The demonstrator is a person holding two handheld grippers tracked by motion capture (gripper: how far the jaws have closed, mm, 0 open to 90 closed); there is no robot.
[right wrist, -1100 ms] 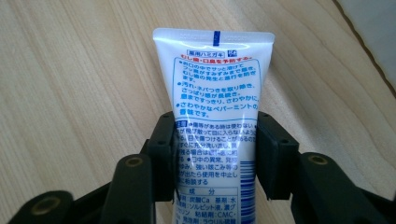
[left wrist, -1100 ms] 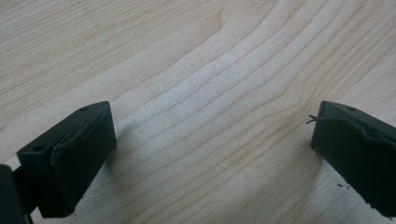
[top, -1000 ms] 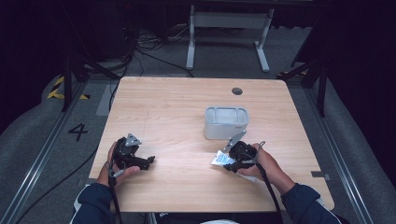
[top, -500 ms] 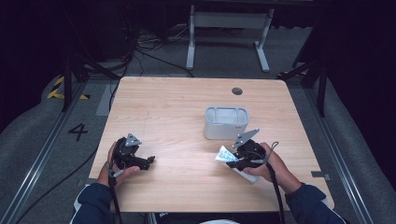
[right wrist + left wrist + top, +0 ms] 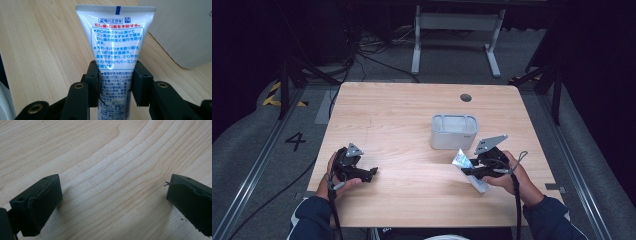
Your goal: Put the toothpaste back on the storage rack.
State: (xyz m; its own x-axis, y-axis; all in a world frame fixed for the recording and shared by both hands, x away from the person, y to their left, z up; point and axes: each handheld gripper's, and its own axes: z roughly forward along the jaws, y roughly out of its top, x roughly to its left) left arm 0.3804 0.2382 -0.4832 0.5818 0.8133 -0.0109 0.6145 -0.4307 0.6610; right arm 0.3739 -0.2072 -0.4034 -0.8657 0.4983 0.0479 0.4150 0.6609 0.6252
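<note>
A white toothpaste tube point(image 5: 115, 45) with blue and red print stands between my right gripper's point(image 5: 115, 82) jaws, which are shut on its lower half. Its flat crimped end points away from the camera. In the high view the right gripper point(image 5: 469, 170) holds the tube point(image 5: 460, 159) tilted a little above the table, at the front right, just in front of a white oval container point(image 5: 454, 131). My left gripper point(image 5: 369, 174) rests at the front left. In its own view the left gripper point(image 5: 112, 197) stands open over bare wood, with nothing between the jaws.
The wooden table point(image 5: 402, 120) has a round cable hole point(image 5: 466, 97) near its far edge. The white container point(image 5: 180, 30) is close by, at the right behind the tube. Beyond the table are a dark floor, cables and a metal stand point(image 5: 457, 30).
The right hand has risen and shifted slightly right with the tube, whose crimped end now tilts up off the table. The left hand has kept still.
</note>
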